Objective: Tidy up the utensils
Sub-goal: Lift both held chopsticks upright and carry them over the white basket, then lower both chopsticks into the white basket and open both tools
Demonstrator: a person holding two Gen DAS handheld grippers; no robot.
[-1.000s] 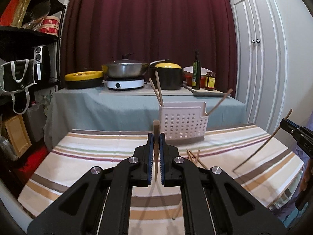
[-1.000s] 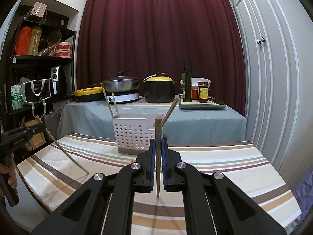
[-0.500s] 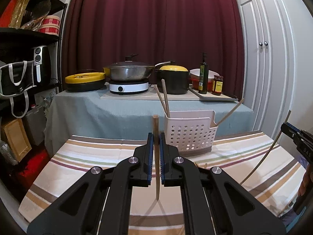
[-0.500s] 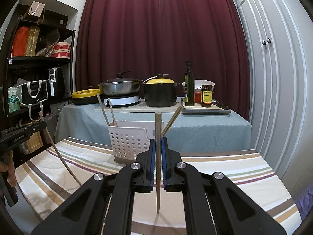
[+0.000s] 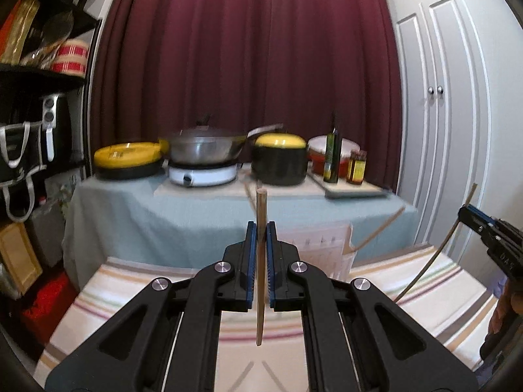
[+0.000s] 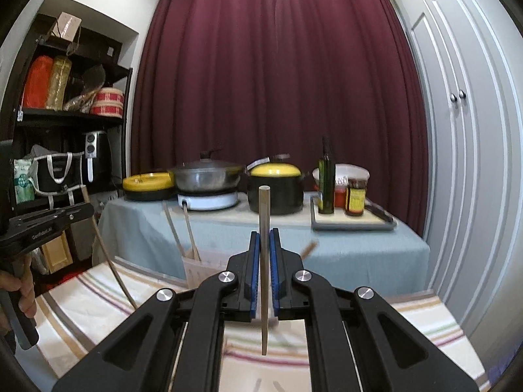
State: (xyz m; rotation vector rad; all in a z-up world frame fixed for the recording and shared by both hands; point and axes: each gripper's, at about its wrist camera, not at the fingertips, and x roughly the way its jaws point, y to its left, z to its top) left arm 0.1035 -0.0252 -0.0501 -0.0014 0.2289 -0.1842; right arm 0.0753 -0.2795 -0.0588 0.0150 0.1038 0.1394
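My left gripper (image 5: pixel 261 228) is shut on an upright wooden chopstick (image 5: pixel 260 294) held above the striped tablecloth (image 5: pixel 408 294). Behind its fingers stands the white perforated basket (image 5: pixel 327 245), mostly hidden, with a chopstick (image 5: pixel 379 232) leaning out to the right. My right gripper (image 6: pixel 264 238) is shut on another upright chopstick (image 6: pixel 264 310). In the right wrist view the basket (image 6: pixel 202 268) sits just left of the fingers, with two chopsticks (image 6: pixel 188 232) standing in it. Each gripper also shows at the edge of the other's view.
A blue-clothed table (image 6: pixel 359 248) behind the basket carries a wok on a cooker (image 5: pixel 202 150), a black pot with a yellow lid (image 5: pixel 279 160), a bottle and jars. Black shelves (image 6: pixel 65 124) stand at the left, white cupboard doors (image 5: pixel 441 130) at the right. A hand (image 6: pixel 16 290) holds the left gripper.
Both grippers have risen and moved toward the basket with their chopsticks. The basket now sits lower in both views, partly behind the fingers.
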